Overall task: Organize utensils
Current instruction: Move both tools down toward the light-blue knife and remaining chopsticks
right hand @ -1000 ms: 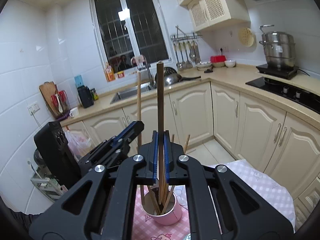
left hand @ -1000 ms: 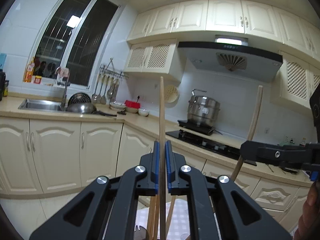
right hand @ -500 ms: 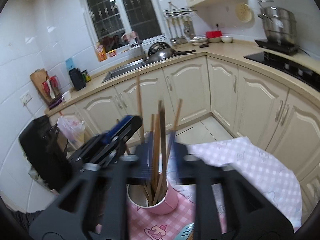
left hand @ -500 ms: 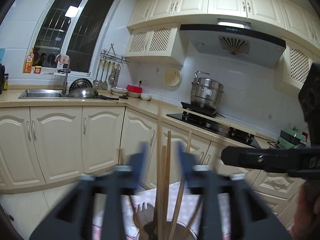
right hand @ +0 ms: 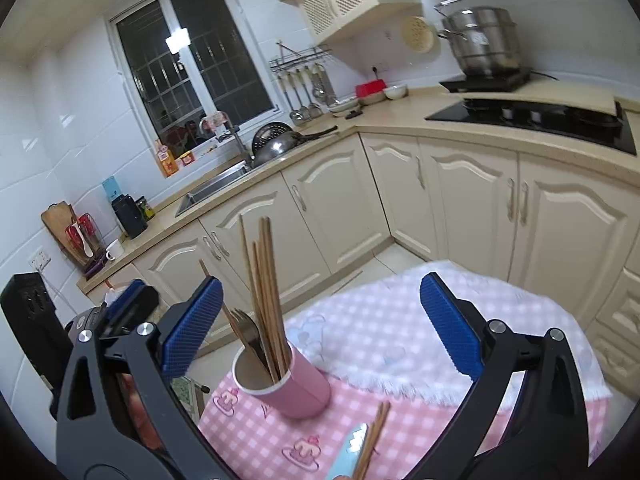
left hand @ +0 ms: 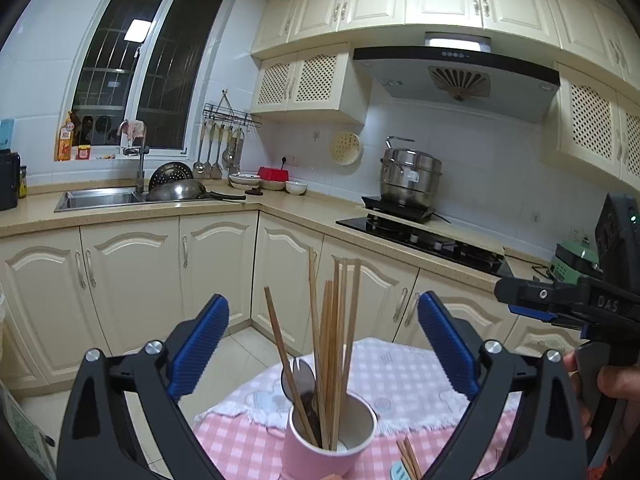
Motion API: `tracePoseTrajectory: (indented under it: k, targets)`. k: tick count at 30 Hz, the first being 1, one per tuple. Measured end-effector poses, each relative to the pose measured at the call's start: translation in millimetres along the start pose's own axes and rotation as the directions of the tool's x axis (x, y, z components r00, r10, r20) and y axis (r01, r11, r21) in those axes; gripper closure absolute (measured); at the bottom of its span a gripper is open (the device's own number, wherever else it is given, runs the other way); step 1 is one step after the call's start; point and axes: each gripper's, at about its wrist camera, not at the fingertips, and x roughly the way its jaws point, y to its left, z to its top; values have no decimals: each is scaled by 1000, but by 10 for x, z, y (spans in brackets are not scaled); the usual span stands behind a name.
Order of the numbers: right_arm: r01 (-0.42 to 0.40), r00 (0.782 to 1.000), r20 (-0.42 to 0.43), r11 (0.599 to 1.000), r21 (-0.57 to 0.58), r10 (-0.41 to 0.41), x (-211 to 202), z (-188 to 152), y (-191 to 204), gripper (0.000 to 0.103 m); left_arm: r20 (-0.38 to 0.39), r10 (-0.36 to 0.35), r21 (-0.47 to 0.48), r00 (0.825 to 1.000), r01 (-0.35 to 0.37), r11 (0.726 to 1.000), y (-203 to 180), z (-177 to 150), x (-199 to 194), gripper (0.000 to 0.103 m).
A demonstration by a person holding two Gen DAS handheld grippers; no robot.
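Observation:
A pink cup (left hand: 320, 450) stands on the pink checked tablecloth (left hand: 404, 372) and holds several wooden chopsticks (left hand: 334, 344) and a dark fork (left hand: 298, 374). My left gripper (left hand: 323, 338) is open and empty, its blue pads on either side of the chopsticks, above the cup. In the right wrist view the same cup (right hand: 292, 388) with chopsticks (right hand: 266, 292) sits left of centre. My right gripper (right hand: 318, 320) is open and empty above it. More chopsticks (right hand: 372, 436) and a light blue utensil (right hand: 350, 448) lie on the cloth in front.
The right gripper (left hand: 568, 304) shows at the right of the left wrist view; the left gripper (right hand: 120, 312) shows at the left of the right wrist view. Cream cabinets (left hand: 132, 272), a sink (left hand: 100, 198) and a hob with a steel pot (left hand: 408, 178) stand behind the table.
Both grippers held one chopstick upright a second ago; both have opened and let the chopsticks drop into the cup, and both have lowered toward the table.

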Motion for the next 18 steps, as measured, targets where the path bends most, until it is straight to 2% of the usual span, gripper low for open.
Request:
tracePoseTrajectory:
  k: [9,18]
  targets:
    - [68,995,-75,997,45,-65,-218,-415,-233,6,-50,-21,85,999,25,996,-281,-234,-286,10]
    - [116,980,-168,991,63,-104,-271,-769,-400,6,-151,-32,110,988,49,993,-478,-535,-270,10]
